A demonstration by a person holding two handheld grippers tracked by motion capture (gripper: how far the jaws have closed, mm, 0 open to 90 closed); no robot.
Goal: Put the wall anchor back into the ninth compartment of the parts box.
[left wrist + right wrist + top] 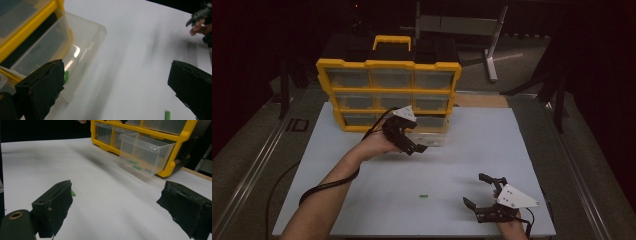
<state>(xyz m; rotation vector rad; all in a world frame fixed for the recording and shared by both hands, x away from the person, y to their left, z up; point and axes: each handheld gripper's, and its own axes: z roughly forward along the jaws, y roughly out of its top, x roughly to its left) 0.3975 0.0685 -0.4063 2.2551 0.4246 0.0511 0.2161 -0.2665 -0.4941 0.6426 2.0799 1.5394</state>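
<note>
The clear drawer stood pulled out of the yellow organizer's bottom row; the left gripper hung beside it, jaws spread and empty; the right gripper rested released near the table's front edge.

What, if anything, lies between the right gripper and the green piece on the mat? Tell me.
Nothing visible. The right gripper is open, and only bare white mat lies between it and the green piece.
</note>
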